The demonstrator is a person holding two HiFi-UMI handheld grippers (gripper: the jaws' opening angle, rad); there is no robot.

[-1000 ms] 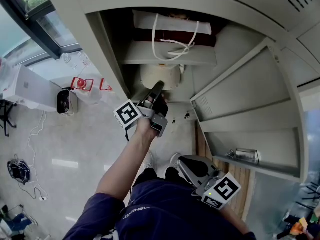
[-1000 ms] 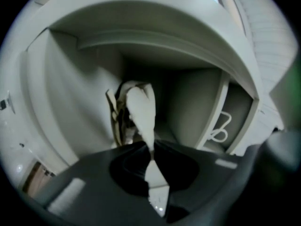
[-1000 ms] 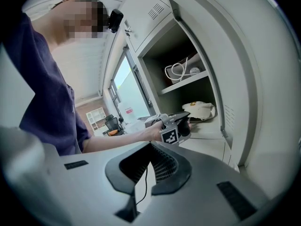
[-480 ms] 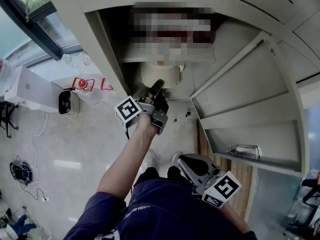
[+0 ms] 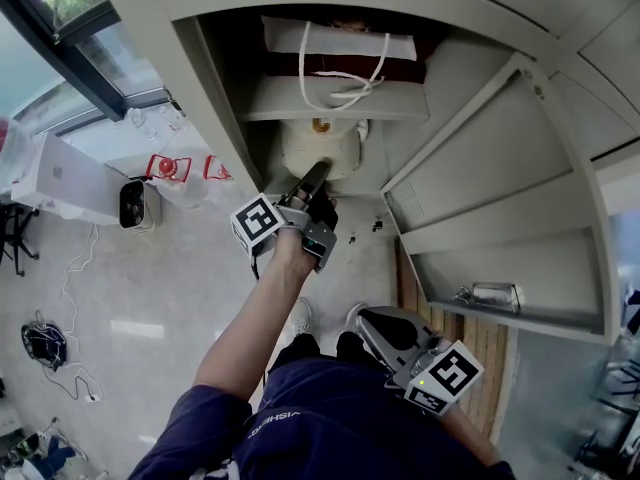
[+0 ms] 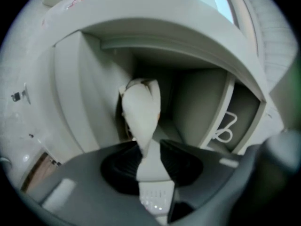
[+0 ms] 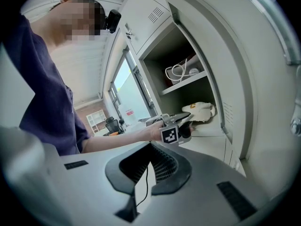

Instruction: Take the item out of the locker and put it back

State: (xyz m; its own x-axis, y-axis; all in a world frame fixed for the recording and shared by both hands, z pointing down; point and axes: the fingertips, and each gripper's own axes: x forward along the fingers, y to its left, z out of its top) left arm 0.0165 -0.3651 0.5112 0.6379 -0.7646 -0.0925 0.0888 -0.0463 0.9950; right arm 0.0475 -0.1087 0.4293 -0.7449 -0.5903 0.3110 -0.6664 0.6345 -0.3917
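Cream bag (image 6: pixel 141 109) end between just-opened fingers (image 6: pixel 181 161) — only left gripper view shows it.

The locker (image 5: pixel 480 198) looks like matt painted metal, the bag (image 5: pixel 318 150) at 12 o'clock is soft cream cloth, and the floor (image 5: pixel 150 298) at 9 is glossy.

Wht box (image 5: pixel 60 178) nr window (image 5: pixel 35 68), blk cables (image 5: pixel 42 340) on flr (image 5: pixel 170 298).
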